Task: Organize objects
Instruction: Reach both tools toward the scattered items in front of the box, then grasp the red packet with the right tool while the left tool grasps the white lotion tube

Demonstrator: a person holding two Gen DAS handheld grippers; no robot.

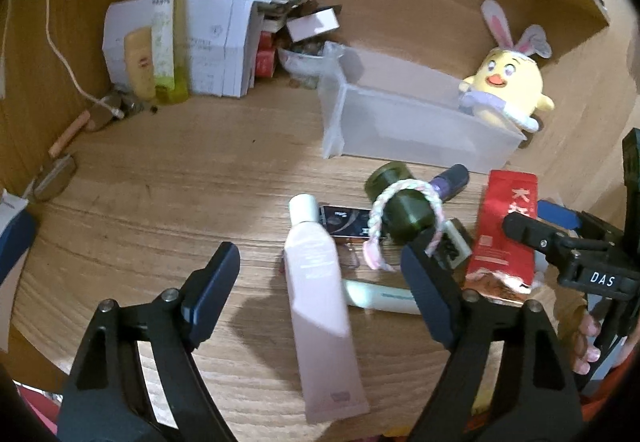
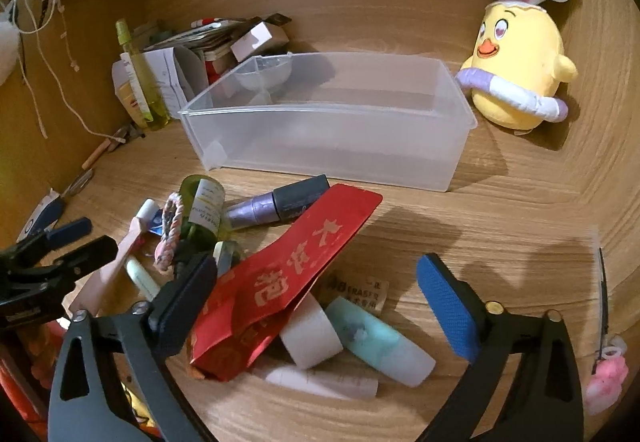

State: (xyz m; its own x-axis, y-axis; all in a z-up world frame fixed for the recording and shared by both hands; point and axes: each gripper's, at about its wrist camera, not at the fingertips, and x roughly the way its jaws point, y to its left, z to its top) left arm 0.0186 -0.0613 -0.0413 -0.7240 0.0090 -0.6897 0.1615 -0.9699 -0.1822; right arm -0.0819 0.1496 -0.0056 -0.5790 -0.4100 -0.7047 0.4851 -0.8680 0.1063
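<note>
Tube point(image 1: 324, 306) lies soft and slippery between the left gripper's point(image 1: 320, 282) open fingers; take its middle. Right gripper point(image 2: 316, 298) gapes over the red pouch point(image 2: 280, 282).

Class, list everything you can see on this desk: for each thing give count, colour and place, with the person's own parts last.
bin: one, clear, mid-desk, nothing inside
plush chick: one, yellow, right of bin
red pouch: one, front pile
pink tube: one, between left jaws
green bottle: one, dark, braided loop around it
purple bottle: one, before bin
boxes: several, white, back left
left gripper: open
right gripper: open, over pouch
hand: one, on right gripper
</note>
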